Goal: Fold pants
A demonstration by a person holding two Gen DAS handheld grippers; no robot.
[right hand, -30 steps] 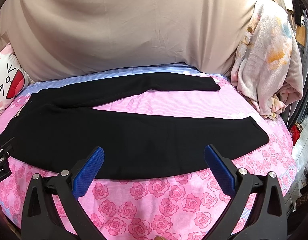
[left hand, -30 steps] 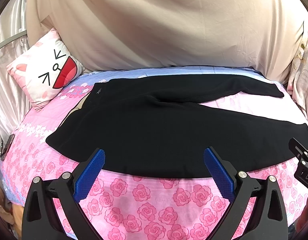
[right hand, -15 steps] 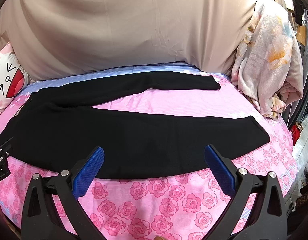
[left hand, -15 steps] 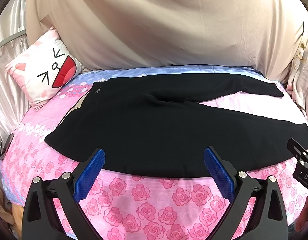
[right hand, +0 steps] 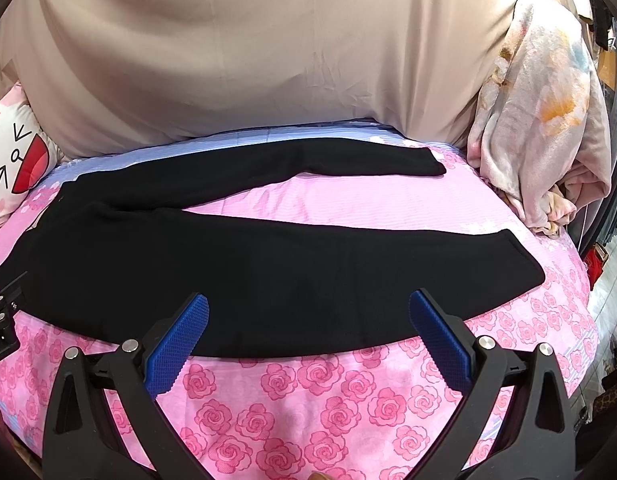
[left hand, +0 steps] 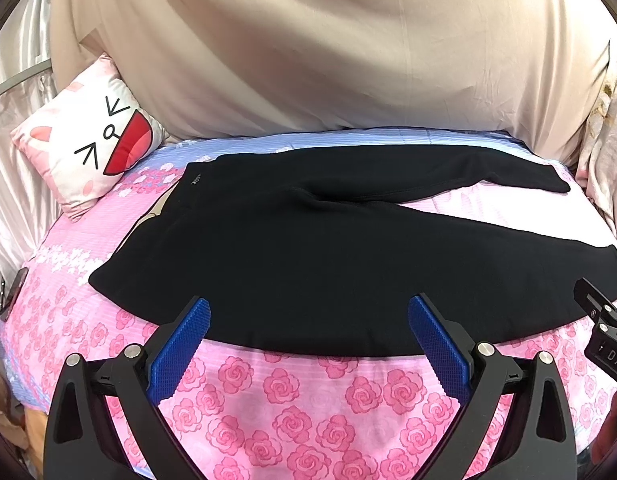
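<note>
Left wrist view: the near leg cuff of the black pants (left hand: 308,256) runs behind the right tongs (left hand: 604,332), themselves cut by the right edge. A dark flat object (left hand: 12,294) at the bed's (left hand: 308,396) left side is too small to identify. Right wrist view: the cartoon pillow (right hand: 12,168) is cropped at left; the waistband logo is illegible.

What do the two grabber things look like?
Both look alike. The left gripper and the right gripper each have black plastic arms with silver round bolts and two fingers faced with bumpy blue pads. White lettering shows on each gripper's side, too cut off to read.
</note>
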